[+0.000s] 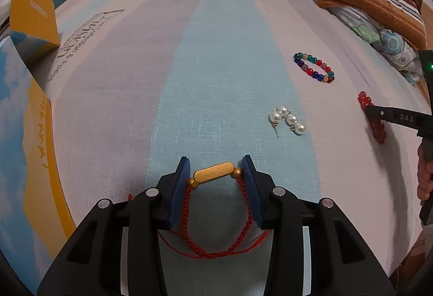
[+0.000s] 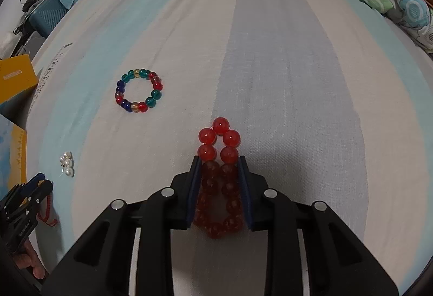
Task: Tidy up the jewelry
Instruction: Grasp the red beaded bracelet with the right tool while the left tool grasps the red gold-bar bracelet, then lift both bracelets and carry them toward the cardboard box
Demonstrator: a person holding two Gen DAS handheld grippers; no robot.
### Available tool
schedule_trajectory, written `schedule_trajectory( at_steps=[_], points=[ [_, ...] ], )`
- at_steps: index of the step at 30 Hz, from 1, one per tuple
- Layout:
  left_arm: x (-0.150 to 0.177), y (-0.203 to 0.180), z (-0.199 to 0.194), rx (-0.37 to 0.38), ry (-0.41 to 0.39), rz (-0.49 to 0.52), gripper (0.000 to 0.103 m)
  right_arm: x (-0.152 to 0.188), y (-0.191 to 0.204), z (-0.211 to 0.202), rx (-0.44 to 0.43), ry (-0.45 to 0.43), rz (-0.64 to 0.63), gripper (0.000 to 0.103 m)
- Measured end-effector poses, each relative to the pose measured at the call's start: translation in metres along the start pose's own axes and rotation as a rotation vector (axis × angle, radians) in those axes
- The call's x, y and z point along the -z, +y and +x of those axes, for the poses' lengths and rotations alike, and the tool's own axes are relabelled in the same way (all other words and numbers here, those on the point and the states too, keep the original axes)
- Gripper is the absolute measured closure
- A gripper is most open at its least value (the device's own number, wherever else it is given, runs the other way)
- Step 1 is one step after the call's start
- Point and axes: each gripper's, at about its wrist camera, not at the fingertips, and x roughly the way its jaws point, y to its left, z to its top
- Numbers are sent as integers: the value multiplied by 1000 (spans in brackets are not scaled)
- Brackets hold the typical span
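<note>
Both grippers angled down at the bed (image 1: 216, 52), each pinching jewelry.

Left gripper (image 1: 215, 170) clamps the gold-bar cord bracelet (image 1: 213, 173) at its end beads; right gripper (image 2: 219, 170) squeezes the red bead bracelet (image 2: 219, 155) flat. Multicolour bracelet (image 2: 139, 91) and pearl earrings (image 1: 288, 120) lie apart.

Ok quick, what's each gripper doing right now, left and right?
Left gripper: closed on the red cord bracelet at its gold bar.
Right gripper: closed on the red bead bracelet, squeezed narrow.
</note>
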Motion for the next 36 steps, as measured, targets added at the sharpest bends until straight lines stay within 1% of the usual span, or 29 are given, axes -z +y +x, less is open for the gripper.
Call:
schedule_trajectory(
  at_steps=[2, 7, 16, 24, 36],
  points=[
    [0, -1, -3, 1, -1, 4, 64, 0, 0, -2, -1, -8, 0, 90],
    [-1, -2, -8, 1, -3, 4, 64, 1, 3, -10, 3, -19, -18, 90],
    [-1, -4, -22, 10, -14, 12, 64, 6, 4, -29, -22, -49, -12, 90],
    [-3, -6, -41, 6, -28, 22, 64, 10, 18, -55, -44, -96, -42, 90],
    [-5, -9, -74, -10, -48, 31, 64, 15, 28, -87, -62, -130, -53, 90]
  ],
)
